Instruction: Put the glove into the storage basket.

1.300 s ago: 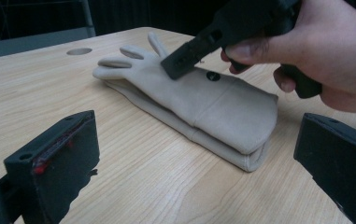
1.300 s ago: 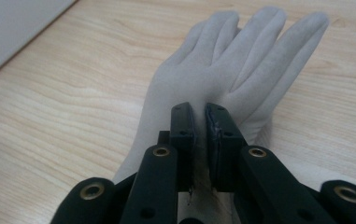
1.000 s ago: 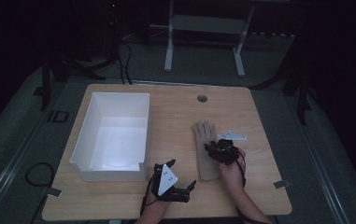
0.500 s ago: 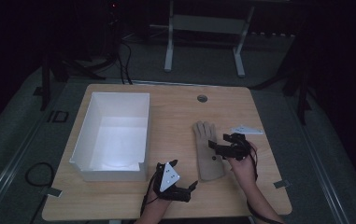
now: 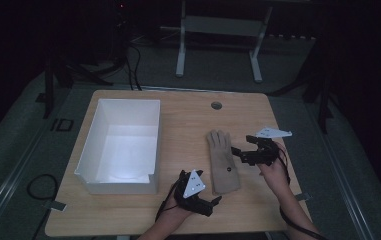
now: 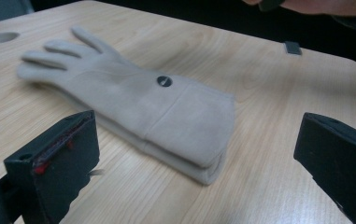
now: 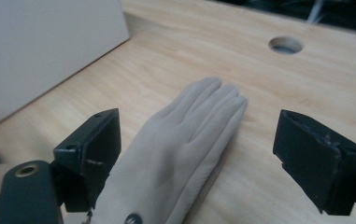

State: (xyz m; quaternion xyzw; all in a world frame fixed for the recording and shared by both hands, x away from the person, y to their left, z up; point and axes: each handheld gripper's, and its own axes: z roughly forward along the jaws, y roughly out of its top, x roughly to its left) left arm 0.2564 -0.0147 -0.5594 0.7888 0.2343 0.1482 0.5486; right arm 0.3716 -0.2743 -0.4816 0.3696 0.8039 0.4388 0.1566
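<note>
beige fabric glove with a small dark round button on the back is lying flat on the light wood-grain surface, fingers pointing toward the far edge and the cuff toward the person's side, roughly mid-surface and just right of the big white rectangular open box, not touching it. left hand-held gripper sits low near the front edge, just beside the glove's cuff end, jaws spread wide with nothing between them; in the left gripper view the glove lies ahead of the gripper, cuff nearest, and the folded cuff edge looks doubled up. right hand-held gripper is at the glove's right side about level with the palm, also released, jaws wide apart; in the right gripper view the gripper straddles the glove, with the glove's fingers stretching out ahead between the two black jaws, though i can't tell if either jaw actually touches the fabric. there's a round grommet hole in the surface up past the fingertips, well apart from the glove. each gripper has a grey three-cornered plate on top, and the person's forearms come in from the bottom.
</note>
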